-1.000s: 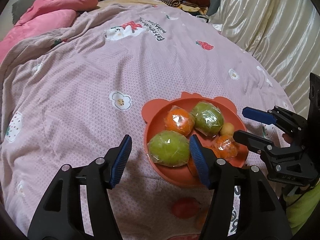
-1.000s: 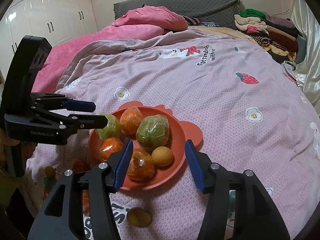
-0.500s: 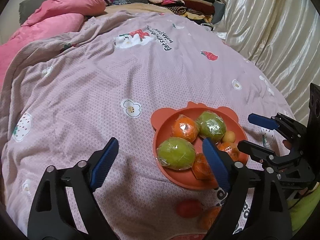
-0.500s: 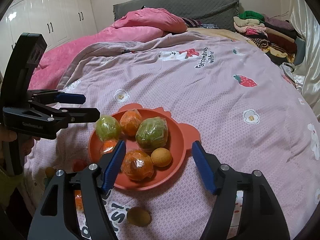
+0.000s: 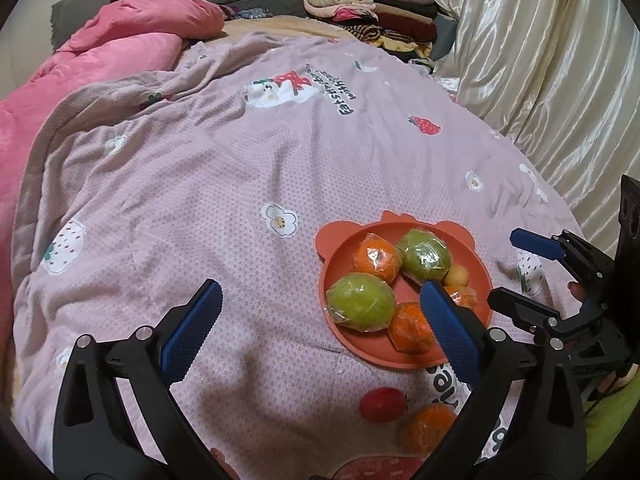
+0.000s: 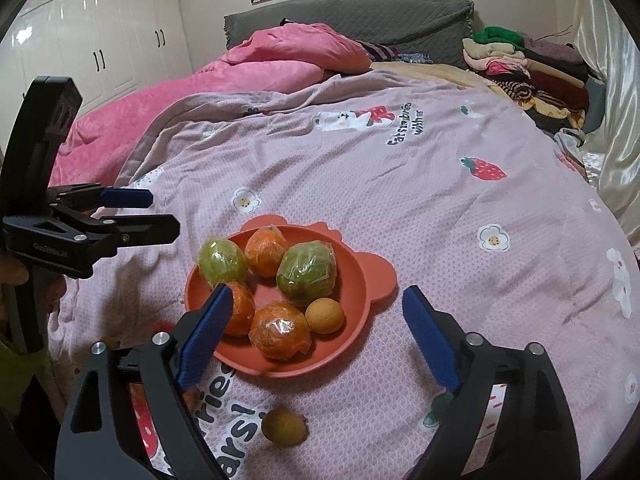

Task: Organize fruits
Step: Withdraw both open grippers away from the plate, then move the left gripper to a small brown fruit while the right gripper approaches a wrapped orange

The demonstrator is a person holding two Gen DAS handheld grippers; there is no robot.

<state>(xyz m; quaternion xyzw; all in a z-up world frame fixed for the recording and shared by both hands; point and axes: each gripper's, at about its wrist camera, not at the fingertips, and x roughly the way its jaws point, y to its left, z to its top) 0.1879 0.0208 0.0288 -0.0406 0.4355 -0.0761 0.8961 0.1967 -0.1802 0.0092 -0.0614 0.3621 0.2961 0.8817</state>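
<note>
An orange bear-eared plate (image 5: 404,354) (image 6: 352,288) sits on the pink bedspread, holding wrapped green fruits (image 5: 360,302) (image 6: 306,272), wrapped oranges (image 5: 376,256) (image 6: 280,330) and a small yellow fruit (image 6: 324,315). Off the plate lie a red fruit (image 5: 382,404), a wrapped orange (image 5: 426,428) and a small brown-yellow fruit (image 6: 283,426). My left gripper (image 5: 320,330) is open and empty, left of the plate. My right gripper (image 6: 316,330) is open and empty, above the plate's near rim.
A pink duvet (image 6: 256,76) lies at the bed's far left. Folded clothes (image 6: 528,72) are stacked at the far right. A shiny cream curtain (image 5: 560,80) borders the bed's right side. White wardrobes (image 6: 100,40) stand beyond the bed.
Both grippers have opened wider and drawn back from the plate. The left gripper has shifted left, away from the green fruit. The fruits on the plate have not moved.
</note>
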